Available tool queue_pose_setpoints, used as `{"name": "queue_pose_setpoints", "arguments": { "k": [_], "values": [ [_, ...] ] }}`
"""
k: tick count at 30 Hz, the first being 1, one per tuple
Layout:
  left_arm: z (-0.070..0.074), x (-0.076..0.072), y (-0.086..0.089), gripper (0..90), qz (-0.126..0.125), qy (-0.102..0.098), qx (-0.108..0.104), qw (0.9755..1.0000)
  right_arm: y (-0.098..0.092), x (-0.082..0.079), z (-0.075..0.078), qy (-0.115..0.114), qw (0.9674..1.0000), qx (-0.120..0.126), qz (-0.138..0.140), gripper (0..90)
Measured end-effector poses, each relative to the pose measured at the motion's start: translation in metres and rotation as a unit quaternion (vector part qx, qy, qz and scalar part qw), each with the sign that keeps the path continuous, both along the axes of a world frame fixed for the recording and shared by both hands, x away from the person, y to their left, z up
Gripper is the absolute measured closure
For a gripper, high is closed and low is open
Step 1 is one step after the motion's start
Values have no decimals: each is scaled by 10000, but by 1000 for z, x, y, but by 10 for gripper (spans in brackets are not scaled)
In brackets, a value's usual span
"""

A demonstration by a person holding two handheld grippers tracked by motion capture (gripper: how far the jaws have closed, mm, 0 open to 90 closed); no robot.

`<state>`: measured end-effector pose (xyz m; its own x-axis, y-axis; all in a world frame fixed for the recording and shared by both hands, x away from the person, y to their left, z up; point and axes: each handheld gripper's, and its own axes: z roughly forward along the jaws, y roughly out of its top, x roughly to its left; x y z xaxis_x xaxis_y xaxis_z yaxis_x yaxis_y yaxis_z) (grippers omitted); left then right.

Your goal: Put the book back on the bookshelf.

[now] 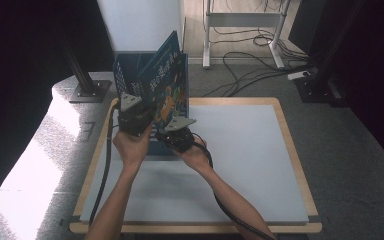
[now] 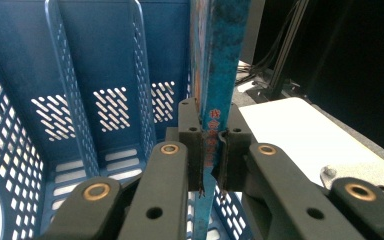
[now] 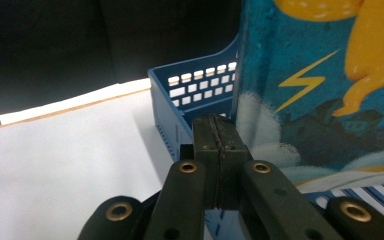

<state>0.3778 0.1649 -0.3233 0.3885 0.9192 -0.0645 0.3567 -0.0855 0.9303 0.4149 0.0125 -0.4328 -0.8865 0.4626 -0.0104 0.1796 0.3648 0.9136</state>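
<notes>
Left gripper [image 2: 211, 150] clamps picture book [image 2: 219, 65] spine; right gripper [image 3: 221, 150] pinched shut, seemingly empty. Keep book upright, lower into blue file rack [image 2: 70, 100] slot.

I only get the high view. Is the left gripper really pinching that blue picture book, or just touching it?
Observer: Pinching. The left gripper has a pad on each side of the blue picture book, at its spine.
Operator: What's behind it?
Observer: The slotted dividers of the blue perforated plastic file rack.
Operator: And the right gripper?
Observer: The right gripper has its jaws pressed together, beside the cover's yellow lightning bolt.
</notes>
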Motion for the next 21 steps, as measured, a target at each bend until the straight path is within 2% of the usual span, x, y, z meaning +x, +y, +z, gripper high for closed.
{"name": "queue_pose_setpoints", "arguments": {
  "k": [10, 14, 16, 18, 21],
  "values": [
    [-6, 8, -8, 835, 94, -30, -48, 9999, -8, 8, -4, 51, 9999, 7, -145, 893],
    [-11, 11, -13, 835, 104, -28, 34, 9999, -9, 11, -9, 109, 9998, -13, -169, 893],
    [-13, 10, -16, 835, 116, -87, 94, 9999, -11, 13, -12, 199, 9996, 79, -193, 892],
    [-14, 9, -16, 835, 120, -93, 104, 9998, -11, 14, -13, 281, 9993, 141, -186, 892],
    [-16, 7, -16, 835, 98, -91, 99, 9999, -11, 13, -14, 282, 9994, 108, -186, 890]
  ]
}}
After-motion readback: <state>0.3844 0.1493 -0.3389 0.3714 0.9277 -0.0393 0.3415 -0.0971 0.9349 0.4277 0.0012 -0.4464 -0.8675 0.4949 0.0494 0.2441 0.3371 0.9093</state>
